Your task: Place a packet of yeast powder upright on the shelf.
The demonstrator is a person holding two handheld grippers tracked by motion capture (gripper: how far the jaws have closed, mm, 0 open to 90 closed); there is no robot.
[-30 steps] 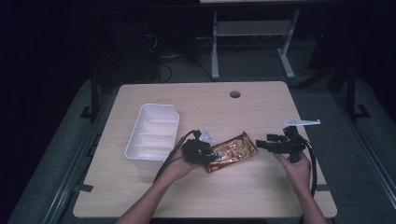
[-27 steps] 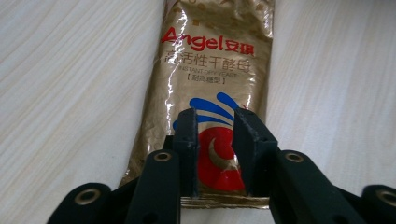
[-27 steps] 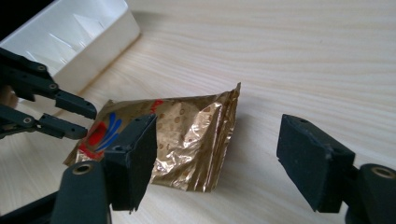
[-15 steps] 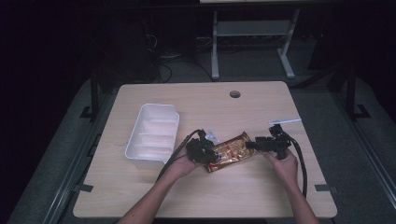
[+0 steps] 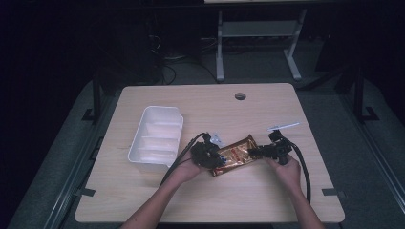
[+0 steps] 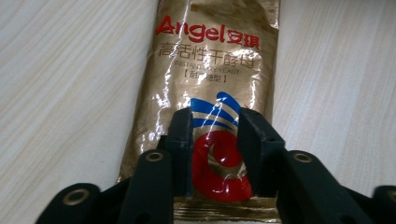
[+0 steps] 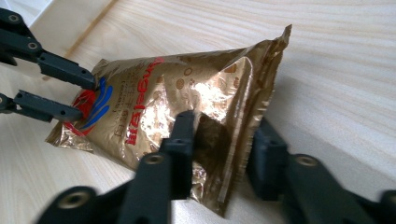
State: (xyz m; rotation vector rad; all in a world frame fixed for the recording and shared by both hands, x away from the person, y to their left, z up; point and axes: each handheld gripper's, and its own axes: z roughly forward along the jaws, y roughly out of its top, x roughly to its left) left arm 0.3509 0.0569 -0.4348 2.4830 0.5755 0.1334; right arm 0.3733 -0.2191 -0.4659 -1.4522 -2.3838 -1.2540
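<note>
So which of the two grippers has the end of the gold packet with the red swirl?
The left gripper: its jaws straddle the red swirl end of the gold yeast packet, while the right gripper straddles the opposite, plain gold end.

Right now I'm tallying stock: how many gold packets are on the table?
1. The packet lies on the table, right of the white tray, with the left claw at one end and the right claw at the other. None looks hidden.

Glossy, crinkled gold foil packet (image 6: 210,93) on smooth, seemingly laminated, wood-grain table (image 5: 200,100).
</note>
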